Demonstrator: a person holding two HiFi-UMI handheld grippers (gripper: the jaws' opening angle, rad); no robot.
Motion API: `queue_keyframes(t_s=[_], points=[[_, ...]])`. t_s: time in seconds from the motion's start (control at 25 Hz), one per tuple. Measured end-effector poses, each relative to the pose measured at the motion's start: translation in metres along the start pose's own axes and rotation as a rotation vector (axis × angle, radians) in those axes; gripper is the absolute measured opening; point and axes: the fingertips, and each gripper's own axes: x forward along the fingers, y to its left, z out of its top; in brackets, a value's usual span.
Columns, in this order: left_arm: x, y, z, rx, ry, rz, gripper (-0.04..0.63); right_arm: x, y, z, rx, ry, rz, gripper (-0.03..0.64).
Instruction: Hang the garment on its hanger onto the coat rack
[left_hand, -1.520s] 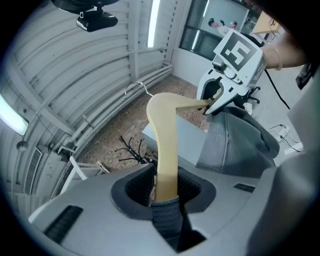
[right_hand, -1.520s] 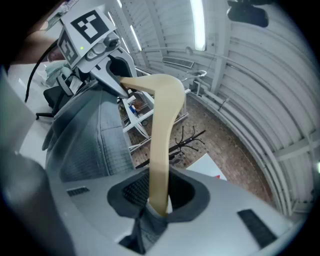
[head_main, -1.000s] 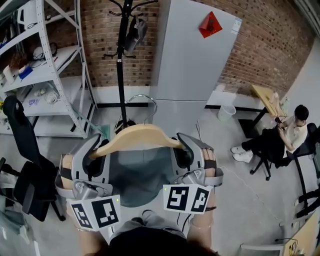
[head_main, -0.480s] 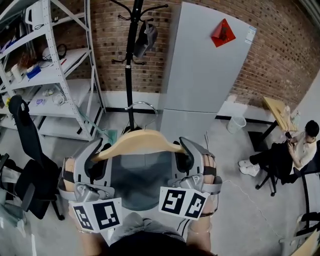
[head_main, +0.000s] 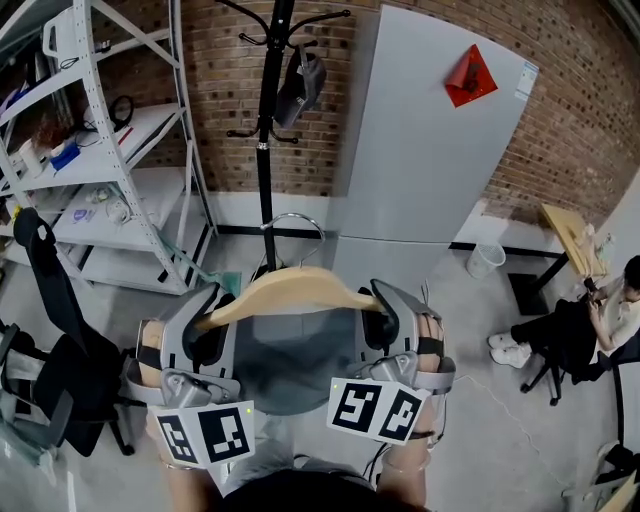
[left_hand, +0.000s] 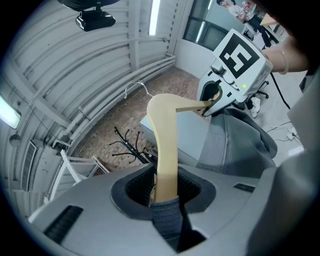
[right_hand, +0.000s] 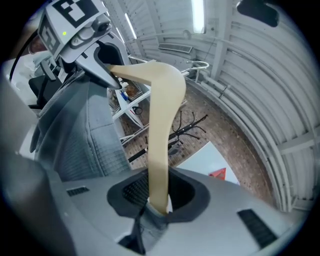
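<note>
— Low in the middle of the frame, what is that wood thing?

— That is the hanger (head_main: 285, 285). A grey garment (head_main: 290, 355) hangs from it. It is up in the air, right in front of the person.

— Who holds it?

— Two grippers. The left gripper (head_main: 208, 312) is clamped on the left end, wood and cloth together. The right gripper (head_main: 380, 305) is clamped on the right end the same way.

— Where does it go?

— On the rack (head_main: 267, 150), the black pole in the upper middle, by the brick wall. A dark thing (head_main: 300, 85) hangs on it already. The hanger is well apart from the rack now.

— Is it heavy?

— I think not. The wood looks stiff, so it will not bend. The garment looks soft and light. It may swing, and it could slide off the ends.

— So where is a good place to hold?

— Right at both ends, like now. That pins the cloth down. It also leaves the hook (head_main: 293, 214) on top free, and I think that is the part that must go over an arm of the rack.
</note>
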Motion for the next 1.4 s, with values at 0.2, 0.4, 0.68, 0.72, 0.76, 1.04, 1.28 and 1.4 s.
queue_keyframes(t_s=[0.2, 0.4, 0.68, 0.72, 0.76, 1.04, 1.28, 1.4], points=[[0.045, 0.017, -0.019, -0.011, -0.020, -0.006, 0.101, 0.048, -0.004, 0.009, 0.009, 0.001, 0.004, 0.077], [0.086, 0.035, -0.043, -0.009, -0.037, -0.017, 0.101, 0.094, -0.001, 0.022, 0.005, 0.016, 0.012, 0.077], [0.137, 0.056, -0.083, -0.005, -0.060, -0.024, 0.101, 0.159, 0.008, 0.043, -0.013, 0.032, 0.008, 0.077], [0.143, 0.059, -0.088, -0.005, -0.062, -0.027, 0.100, 0.166, 0.009, 0.045, -0.013, 0.036, 0.009, 0.077], [0.149, 0.061, -0.092, -0.004, -0.065, -0.032, 0.100, 0.173, 0.010, 0.047, -0.013, 0.041, 0.010, 0.077], [0.187, 0.075, -0.118, -0.034, -0.083, -0.042, 0.100, 0.216, 0.013, 0.059, -0.010, 0.050, 0.002, 0.077], [0.222, 0.079, -0.133, -0.047, -0.074, -0.043, 0.100, 0.257, 0.014, 0.058, -0.009, 0.054, 0.008, 0.077], [0.243, 0.081, -0.138, -0.049, -0.067, -0.037, 0.100, 0.279, 0.010, 0.057, -0.008, 0.045, 0.009, 0.077]])
